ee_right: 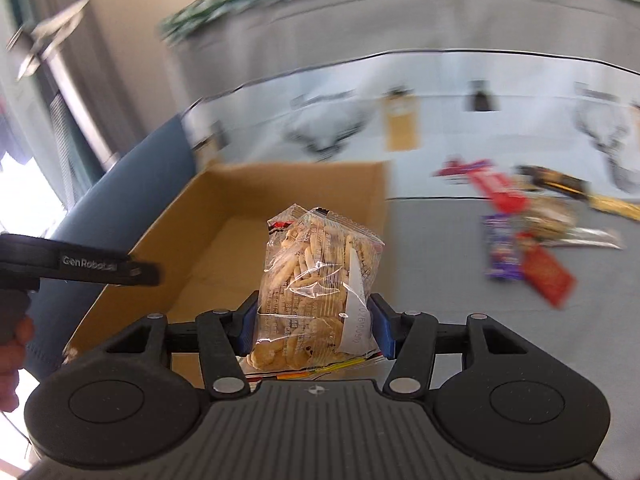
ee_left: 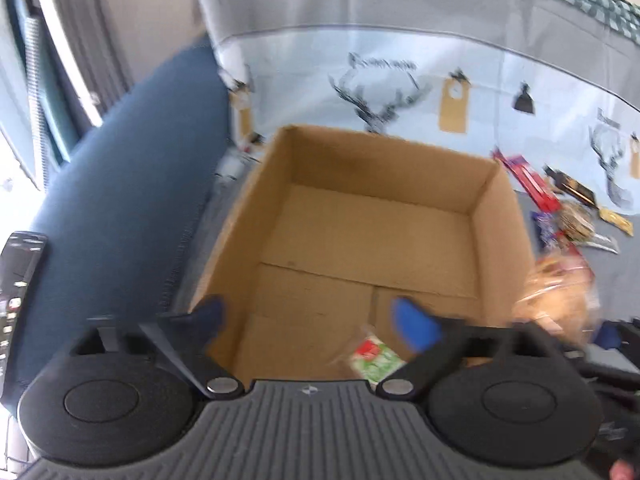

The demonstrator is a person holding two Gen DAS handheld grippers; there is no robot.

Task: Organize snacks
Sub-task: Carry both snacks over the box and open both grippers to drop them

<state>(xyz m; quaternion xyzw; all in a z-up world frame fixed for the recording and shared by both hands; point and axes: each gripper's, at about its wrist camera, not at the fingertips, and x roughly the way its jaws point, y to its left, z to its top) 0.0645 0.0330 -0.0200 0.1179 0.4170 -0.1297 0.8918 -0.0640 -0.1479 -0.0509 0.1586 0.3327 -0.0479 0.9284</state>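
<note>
We hold the left claw (ee_left: 316,320) spread wide over the cardboard box (ee_left: 500,216), a green-and-red packet (ee_left: 374,354) seemingly loose beneath. The right claw (ee_right: 316,322) grips a clear biscuit bag (ee_right: 316,276), upright, long axis pointing away, near the box's right wall.

Both wrist cameras look steeply down along their jaws, close above the cardboard box (ee_left: 372,216), sharing it and the scattered snacks (ee_right: 532,232).

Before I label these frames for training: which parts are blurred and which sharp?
Left wrist view: cardboard box rim and loose snacks smeared, left tool fairly crisp. Right wrist view: background streaked, cracker packet in the right tool sharp. Both views bend straight edges.
</note>
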